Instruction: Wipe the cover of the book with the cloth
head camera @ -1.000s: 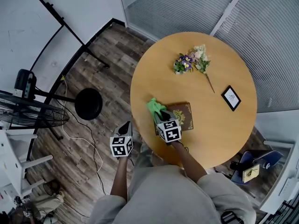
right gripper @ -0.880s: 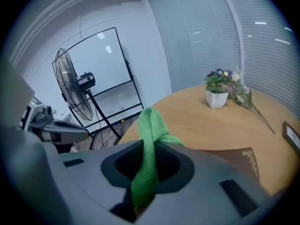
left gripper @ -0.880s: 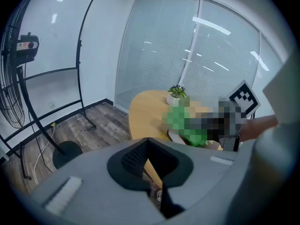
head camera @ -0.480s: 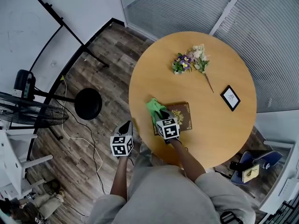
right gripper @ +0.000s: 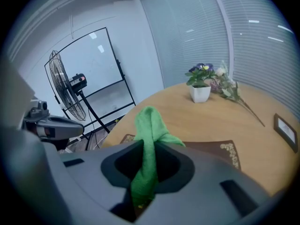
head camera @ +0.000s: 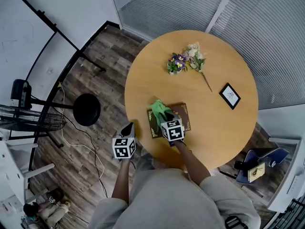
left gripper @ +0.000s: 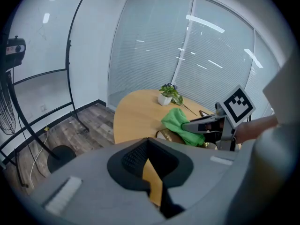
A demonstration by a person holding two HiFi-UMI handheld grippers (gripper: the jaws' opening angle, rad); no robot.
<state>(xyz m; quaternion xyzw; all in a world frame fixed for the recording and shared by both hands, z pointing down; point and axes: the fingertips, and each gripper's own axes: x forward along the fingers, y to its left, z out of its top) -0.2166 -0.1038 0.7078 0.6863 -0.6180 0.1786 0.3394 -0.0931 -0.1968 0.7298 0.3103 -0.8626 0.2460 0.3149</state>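
A dark brown book (head camera: 185, 116) with gold ornament lies on the near left part of the round wooden table (head camera: 209, 128). My right gripper (head camera: 164, 119) is shut on a green cloth (head camera: 158, 109), which rests on the left half of the cover. In the right gripper view the cloth (right gripper: 149, 125) rises out of the jaws over the book (right gripper: 213, 150). My left gripper (head camera: 127, 128) hangs off the table's left edge over the floor, jaws together and holding nothing. The left gripper view shows the cloth (left gripper: 180, 123), the book's edge (left gripper: 168, 136) and the right gripper (left gripper: 202, 125).
A small white pot of purple flowers (head camera: 176, 64) and a loose flower sprig (head camera: 197, 57) sit at the table's far side. A small black picture frame (head camera: 230, 95) lies at the right. On the floor stand a black stool (head camera: 86, 109), a fan (head camera: 21, 116) and a blue chair (head camera: 261, 165).
The right gripper has slid the cloth from the book's left edge further onto the cover, so a strip of the book now shows left of it. The left gripper has stayed put.
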